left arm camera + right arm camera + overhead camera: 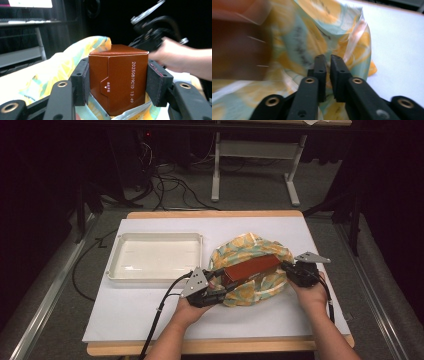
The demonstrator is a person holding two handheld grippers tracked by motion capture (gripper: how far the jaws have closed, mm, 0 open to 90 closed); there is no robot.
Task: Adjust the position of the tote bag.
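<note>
Box (248,269) lies lengthwise in the bag (250,251) on the tabletop (130,305), long axis running from near-left to far-right. Left tongs (218,279) clamp its near-left end; right tongs (286,266), slightly parted, have bag film between their jaws.

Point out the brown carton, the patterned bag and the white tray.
brown carton (117,80): left gripper view, on its front end flap, between the pads.
patterned bag (252,242): high view, on its far rim behind the carton.
white tray (155,256): high view, on its bare floor.
</note>
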